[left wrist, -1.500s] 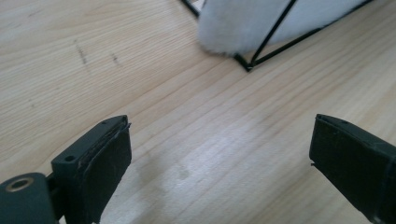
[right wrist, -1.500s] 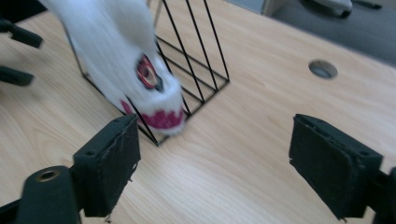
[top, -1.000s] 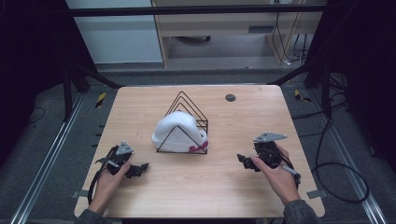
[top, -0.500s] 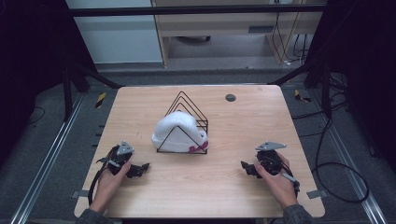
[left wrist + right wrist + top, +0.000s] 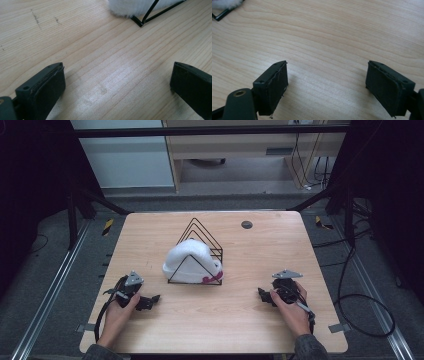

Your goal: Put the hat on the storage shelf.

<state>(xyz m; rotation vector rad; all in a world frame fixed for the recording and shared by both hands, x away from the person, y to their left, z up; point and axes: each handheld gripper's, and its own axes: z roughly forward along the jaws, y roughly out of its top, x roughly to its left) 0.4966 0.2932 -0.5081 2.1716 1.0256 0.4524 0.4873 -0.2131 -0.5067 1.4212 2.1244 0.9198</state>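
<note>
A black wire rack stands near the middle of the wooden table, and it is the landmark for everything else. A white knitted hat sits tucked into the rack's front slots, bulging out through the triangular wires, with a small pink patch at its lower edge on the rack's right front corner. By the look of it the hat is light, soft and floppy; it should squash under the jaws, and the wires could snag it on the way out. The best hold is probably the rounded crown where it pokes above the front triangle.

The left gripper rests on the table in front of the rack and off to its left, jaws spread wide with nothing between them. The right gripper lies in front and to the right, likewise spread and empty.

Count: one rack, one hat, two grippers, and one small dark disc behind the rack toward the right
</note>
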